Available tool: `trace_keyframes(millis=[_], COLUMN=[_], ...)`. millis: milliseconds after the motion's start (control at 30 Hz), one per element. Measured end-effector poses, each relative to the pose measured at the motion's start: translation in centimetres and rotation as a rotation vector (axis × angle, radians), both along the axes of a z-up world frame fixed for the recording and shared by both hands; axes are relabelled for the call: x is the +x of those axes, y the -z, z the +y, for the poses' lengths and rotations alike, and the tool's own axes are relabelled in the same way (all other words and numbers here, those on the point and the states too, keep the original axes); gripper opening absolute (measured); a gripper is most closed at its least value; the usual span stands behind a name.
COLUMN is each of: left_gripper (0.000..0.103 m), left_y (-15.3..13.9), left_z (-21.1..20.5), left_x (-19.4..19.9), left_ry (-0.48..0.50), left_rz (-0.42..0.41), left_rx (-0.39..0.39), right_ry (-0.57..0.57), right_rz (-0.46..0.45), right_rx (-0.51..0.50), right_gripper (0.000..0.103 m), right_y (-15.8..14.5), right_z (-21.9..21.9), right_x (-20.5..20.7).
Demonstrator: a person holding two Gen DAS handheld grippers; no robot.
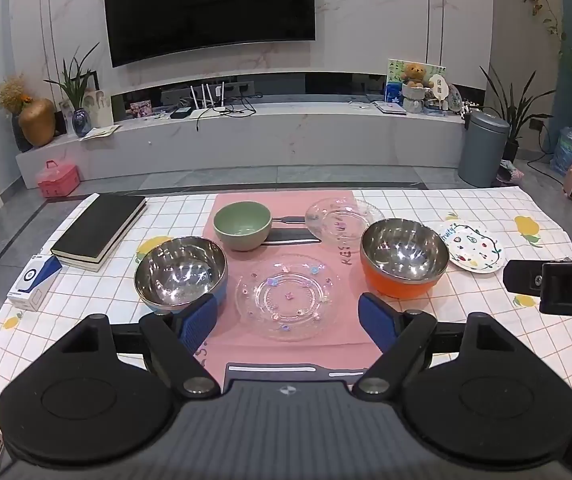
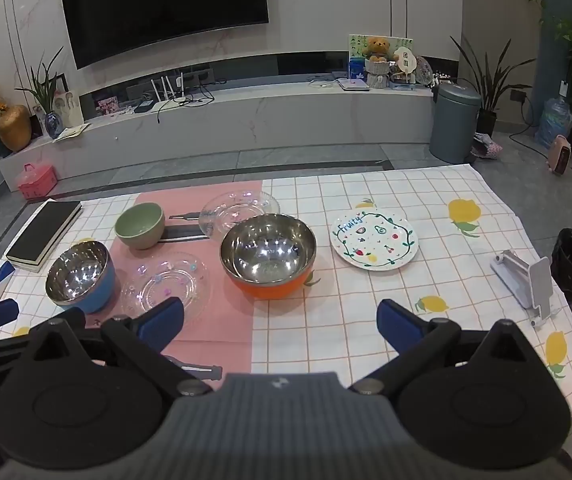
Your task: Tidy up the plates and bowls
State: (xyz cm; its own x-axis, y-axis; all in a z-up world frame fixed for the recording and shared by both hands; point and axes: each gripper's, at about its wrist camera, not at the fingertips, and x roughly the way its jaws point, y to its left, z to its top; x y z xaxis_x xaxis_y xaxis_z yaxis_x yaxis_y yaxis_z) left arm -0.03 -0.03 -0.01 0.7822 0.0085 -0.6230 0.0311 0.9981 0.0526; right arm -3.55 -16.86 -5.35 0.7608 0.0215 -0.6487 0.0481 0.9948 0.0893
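Tabletop with six dishes, seen along both grippers. Three bowls: one steel bowl with a blue outside [image 1: 180,276] at the left edge of the pink mat [image 1: 286,344]; one green bowl [image 1: 242,225] farther back on the mat; one steel bowl with an orange outside [image 1: 403,262], the largest, at the mat's right edge. Three plates: one clear glass plate with small coloured flowers [image 1: 287,296] between the two steel bowls, near the front; one plain clear glass plate [image 1: 339,220] behind it, just beside the orange bowl; one white plate lettered "Fruity" [image 2: 373,244] alone on the checked lemon-print cloth [image 2: 465,208], right of the orange bowl. No dish is stacked on another. Left gripper [image 1: 287,320]: fingers spread wide, nothing between them, held above the flowered plate's near rim; right gripper [image 2: 280,322]: fingers likewise wide apart and empty, above the cloth in front of the orange bowl. Also present: one black book [image 1: 100,230] and one small blue-and-white box [image 1: 34,282] at the far left.
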Motion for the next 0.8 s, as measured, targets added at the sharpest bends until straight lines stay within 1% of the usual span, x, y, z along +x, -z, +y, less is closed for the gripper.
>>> trace_keyframes(millis=[333,800], left_gripper=[0.094,0.094], left_y=[-0.01,-0.51], left_z=[0.44,0.75], left_x=[0.10,-0.19], left_ry=[-0.009,-0.024], left_rz=[0.013,0.007], left_rx=[-0.013,-0.023], right_ry=[-0.004,-0.012], right_rz=[-0.004,-0.012], right_rx=[-0.002,-0.010], right_gripper=[0.101,0.100], right_y=[0.10,-0.06], right_z=[0.18,0.56], right_x=[-0.08,-0.32])
